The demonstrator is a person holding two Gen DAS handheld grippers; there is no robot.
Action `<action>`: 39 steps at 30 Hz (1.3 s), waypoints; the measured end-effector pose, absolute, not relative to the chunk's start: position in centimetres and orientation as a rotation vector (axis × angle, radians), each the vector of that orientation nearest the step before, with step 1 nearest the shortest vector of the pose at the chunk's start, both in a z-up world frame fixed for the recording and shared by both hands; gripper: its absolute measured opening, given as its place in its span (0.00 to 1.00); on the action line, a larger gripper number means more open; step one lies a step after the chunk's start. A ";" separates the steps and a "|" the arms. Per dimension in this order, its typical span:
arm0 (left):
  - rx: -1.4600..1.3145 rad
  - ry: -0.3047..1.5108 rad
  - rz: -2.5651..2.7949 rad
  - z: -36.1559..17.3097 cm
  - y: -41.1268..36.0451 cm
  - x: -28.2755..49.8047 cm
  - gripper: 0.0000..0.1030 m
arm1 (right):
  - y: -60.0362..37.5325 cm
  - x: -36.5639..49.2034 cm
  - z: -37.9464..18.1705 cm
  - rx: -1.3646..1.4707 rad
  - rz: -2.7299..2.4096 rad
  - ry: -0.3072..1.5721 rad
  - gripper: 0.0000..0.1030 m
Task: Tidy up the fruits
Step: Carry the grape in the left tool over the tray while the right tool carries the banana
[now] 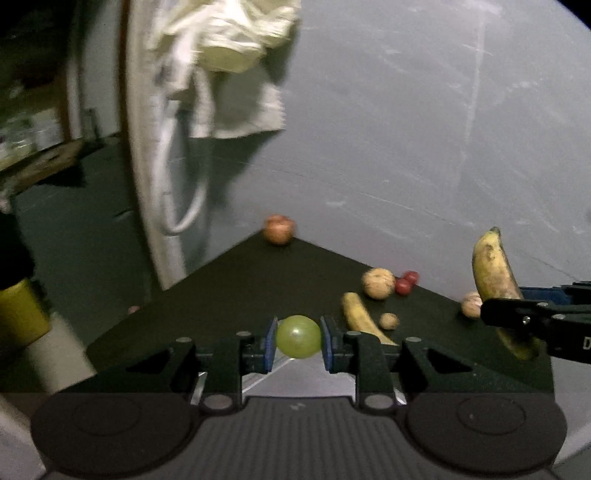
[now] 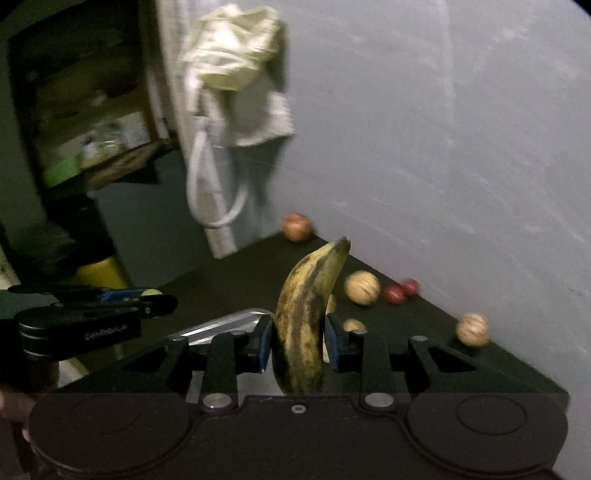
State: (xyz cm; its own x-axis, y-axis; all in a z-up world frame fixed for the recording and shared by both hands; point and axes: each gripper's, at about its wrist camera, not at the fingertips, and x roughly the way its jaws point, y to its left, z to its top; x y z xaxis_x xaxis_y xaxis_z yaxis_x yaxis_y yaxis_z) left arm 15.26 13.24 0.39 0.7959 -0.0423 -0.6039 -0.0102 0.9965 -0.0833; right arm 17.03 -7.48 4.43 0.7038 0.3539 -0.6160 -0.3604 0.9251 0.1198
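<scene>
My left gripper [image 1: 298,338] is shut on a green grape [image 1: 298,335], held above the near part of the dark table [image 1: 240,291]. My right gripper [image 2: 298,341] is shut on a spotted banana [image 2: 306,317], held upright; it shows at the right of the left wrist view [image 1: 493,273]. A second banana [image 1: 360,317] lies on the table just right of my left fingers. Walnuts [image 1: 377,282] [image 1: 388,320] [image 1: 472,304], two red fruits [image 1: 406,282] and a reddish apple-like fruit [image 1: 279,229] in the far corner rest on the table.
A silver tray [image 2: 225,323] lies on the table under my grippers. A grey wall [image 1: 424,129] borders the table at the back right. A white bag [image 1: 229,33] and cloth hang on a door at the left. A yellow container [image 1: 20,315] stands beyond the table's left edge.
</scene>
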 end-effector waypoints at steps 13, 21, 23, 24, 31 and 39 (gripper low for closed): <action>-0.165 0.655 0.262 0.4 11.1 7.0 0.26 | -8.8 14.3 4.1 -0.064 0.684 0.703 0.31; -0.197 0.683 0.322 -0.5 10.6 5.7 0.26 | -9.0 14.4 3.0 -0.085 0.742 0.743 0.31; -0.198 0.690 0.319 -0.7 10.8 6.1 0.26 | -8.7 14.6 2.7 -0.088 0.744 0.752 0.31; -0.200 0.693 0.314 -1.0 10.9 6.4 0.26 | -8.6 14.7 2.5 -0.087 0.743 0.756 0.31; -0.212 0.721 0.274 -2.6 12.1 9.3 0.26 | -7.6 16.4 1.6 -0.101 0.716 0.787 0.31; -0.232 0.770 0.229 -5.4 14.0 13.5 0.26 | -5.3 19.7 -0.9 -0.147 0.687 0.851 0.31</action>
